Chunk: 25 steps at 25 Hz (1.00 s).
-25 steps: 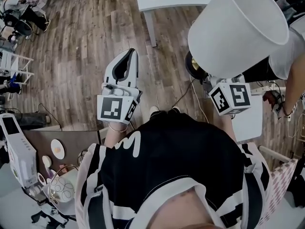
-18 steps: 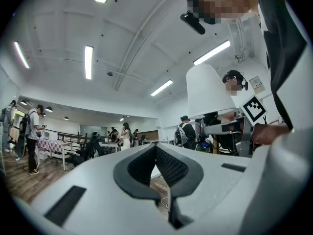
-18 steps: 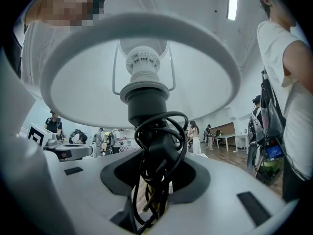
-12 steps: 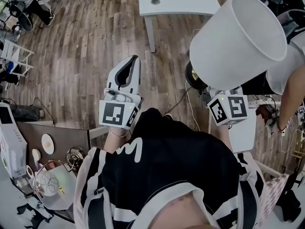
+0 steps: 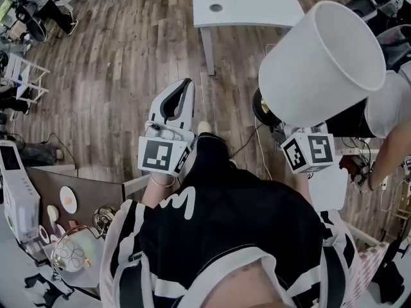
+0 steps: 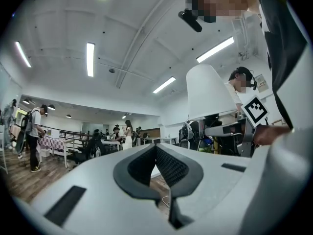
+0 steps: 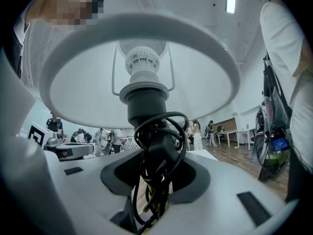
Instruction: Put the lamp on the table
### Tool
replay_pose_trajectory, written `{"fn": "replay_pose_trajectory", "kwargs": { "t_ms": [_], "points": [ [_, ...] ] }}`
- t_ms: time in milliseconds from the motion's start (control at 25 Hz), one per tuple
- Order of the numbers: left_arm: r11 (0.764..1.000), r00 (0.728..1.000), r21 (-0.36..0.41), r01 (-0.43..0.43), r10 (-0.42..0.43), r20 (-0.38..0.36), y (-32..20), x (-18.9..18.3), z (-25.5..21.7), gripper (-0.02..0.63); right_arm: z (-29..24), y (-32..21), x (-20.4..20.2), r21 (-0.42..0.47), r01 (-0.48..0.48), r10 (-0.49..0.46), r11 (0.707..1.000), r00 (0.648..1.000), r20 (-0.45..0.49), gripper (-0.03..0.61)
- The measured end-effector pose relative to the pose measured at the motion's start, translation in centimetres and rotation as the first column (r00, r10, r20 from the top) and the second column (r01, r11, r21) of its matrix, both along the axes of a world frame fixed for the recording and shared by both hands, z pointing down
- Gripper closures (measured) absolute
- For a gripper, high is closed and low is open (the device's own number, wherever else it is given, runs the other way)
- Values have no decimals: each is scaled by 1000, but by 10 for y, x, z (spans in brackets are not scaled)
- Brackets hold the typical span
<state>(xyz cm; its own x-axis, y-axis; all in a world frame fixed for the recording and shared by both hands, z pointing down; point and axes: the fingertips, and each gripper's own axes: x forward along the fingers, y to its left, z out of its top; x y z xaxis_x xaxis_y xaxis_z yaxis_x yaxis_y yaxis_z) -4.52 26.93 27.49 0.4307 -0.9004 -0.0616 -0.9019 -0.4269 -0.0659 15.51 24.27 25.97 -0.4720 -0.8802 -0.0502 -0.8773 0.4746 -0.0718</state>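
Lamp in transit, not yet at the bench.
Holds the lamp (image 5: 321,66) in the right gripper (image 7: 156,180), jaws clamped on its dark stem (image 7: 146,109) and coiled cord (image 7: 161,136), at 3 o'clock of the closed, empty left gripper (image 5: 178,95). Leaves the white bench (image 5: 250,2) well apart at 12 o'clock. Next, likely: close in on the bench, set the base upright on a bare spot, then let go.

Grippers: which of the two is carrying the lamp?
The right gripper: it is shut on the lamp at the dark stem under the white shade. The left gripper is shut with nothing in it.
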Motion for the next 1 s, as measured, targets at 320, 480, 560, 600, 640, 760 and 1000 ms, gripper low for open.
{"fn": "replay_pose_trajectory", "kwargs": {
  "t_ms": [320, 480, 560, 600, 640, 760, 1000],
  "points": [
    [999, 999, 16, -41, 41, 6, -81, -23, -2, 614, -4, -67, -21, 25, -40, 40, 999, 999, 10, 428],
    [998, 998, 25, -62, 61, 18, -127, -34, -9, 614, -11, -111, -32, 42, -61, 60, 997, 998, 13, 428],
    [997, 997, 28, -71, 70, 22, -148, -41, -11, 614, -14, -131, -38, 46, -74, 73, 996, 997, 22, 428],
    [997, 997, 28, -76, 75, 24, -158, -45, -12, 614, -14, -139, -41, 47, -80, 79, 996, 997, 25, 428],
    [996, 996, 30, -81, 81, 27, -167, -49, -14, 614, -15, -148, -45, 47, -85, 83, 995, 996, 28, 428],
    [994, 994, 33, -100, 99, 36, -193, -58, -18, 614, -17, -171, -54, 46, -99, 98, 994, 995, 30, 428],
    [989, 988, 22, -148, 147, 44, -236, -73, -9, 614, -7, -210, -71, 35, -133, 132, 991, 991, 24, 428]
  ]
}}
